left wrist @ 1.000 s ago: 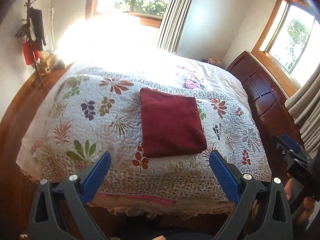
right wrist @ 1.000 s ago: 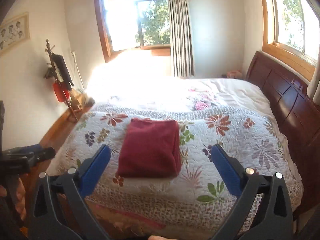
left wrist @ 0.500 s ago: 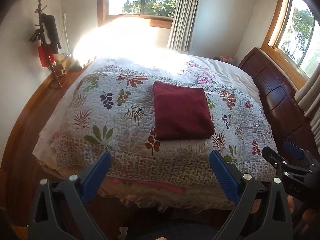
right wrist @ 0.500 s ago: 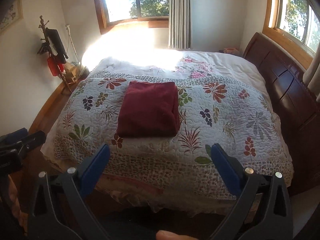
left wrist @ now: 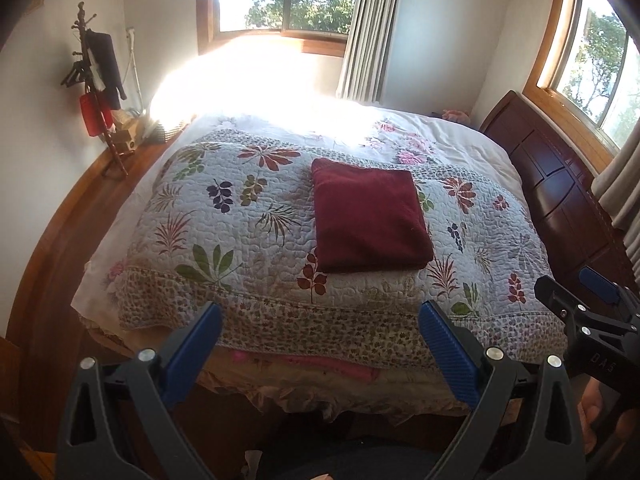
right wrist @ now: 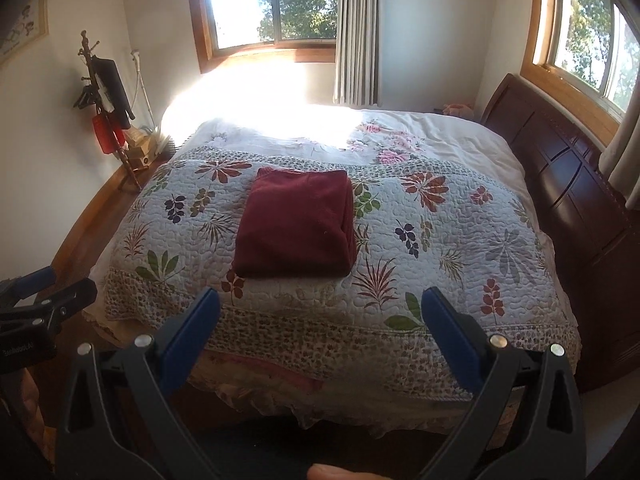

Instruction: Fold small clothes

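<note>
Both tools hang short of the bed's foot: the left gripper (left wrist: 320, 338) and the right gripper (right wrist: 320, 324) each level and aimed forward over the mattress, blue-padded jaws spread wide and empty, side by side. Beyond them, on the leaf-patterned quilt (left wrist: 248, 240), the maroon garment (left wrist: 368, 222) lies in a squared, flat packet near the middle, well apart from either tool. The fold looks finished; the best handling now is probably none, as any pinch at an edge would risk reopening the layers. Past it, the headboard (right wrist: 568, 200) and the sunlit window (right wrist: 276, 4).
</note>
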Available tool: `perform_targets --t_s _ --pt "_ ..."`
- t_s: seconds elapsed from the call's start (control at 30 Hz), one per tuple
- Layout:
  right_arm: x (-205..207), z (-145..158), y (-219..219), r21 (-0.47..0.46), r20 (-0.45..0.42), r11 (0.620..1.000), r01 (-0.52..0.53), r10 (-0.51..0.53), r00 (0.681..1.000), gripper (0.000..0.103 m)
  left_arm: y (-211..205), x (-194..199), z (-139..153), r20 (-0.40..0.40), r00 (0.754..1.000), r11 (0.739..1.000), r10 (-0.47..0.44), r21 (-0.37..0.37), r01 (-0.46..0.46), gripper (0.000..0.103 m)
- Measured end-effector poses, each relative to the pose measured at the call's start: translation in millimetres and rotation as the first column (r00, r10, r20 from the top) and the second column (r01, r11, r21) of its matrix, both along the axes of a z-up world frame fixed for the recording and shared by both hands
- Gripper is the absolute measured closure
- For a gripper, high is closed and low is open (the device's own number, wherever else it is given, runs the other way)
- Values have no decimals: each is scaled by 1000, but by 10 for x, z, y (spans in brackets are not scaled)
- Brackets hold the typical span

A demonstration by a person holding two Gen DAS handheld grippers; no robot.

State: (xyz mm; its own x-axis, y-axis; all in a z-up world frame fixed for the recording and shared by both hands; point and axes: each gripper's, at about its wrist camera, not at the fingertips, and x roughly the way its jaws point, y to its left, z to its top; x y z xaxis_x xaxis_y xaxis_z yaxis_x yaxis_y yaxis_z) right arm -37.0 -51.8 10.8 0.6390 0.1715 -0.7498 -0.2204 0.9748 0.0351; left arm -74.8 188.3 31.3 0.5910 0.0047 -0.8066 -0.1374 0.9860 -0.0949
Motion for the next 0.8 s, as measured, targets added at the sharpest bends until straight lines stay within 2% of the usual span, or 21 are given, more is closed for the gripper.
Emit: perform_targets --t_s 0.8 --pt "-49 88 -12 -21 18 1000 9 -8 1000 3 -56 -43 27 8 1000 1000 -23 -12 23 4"
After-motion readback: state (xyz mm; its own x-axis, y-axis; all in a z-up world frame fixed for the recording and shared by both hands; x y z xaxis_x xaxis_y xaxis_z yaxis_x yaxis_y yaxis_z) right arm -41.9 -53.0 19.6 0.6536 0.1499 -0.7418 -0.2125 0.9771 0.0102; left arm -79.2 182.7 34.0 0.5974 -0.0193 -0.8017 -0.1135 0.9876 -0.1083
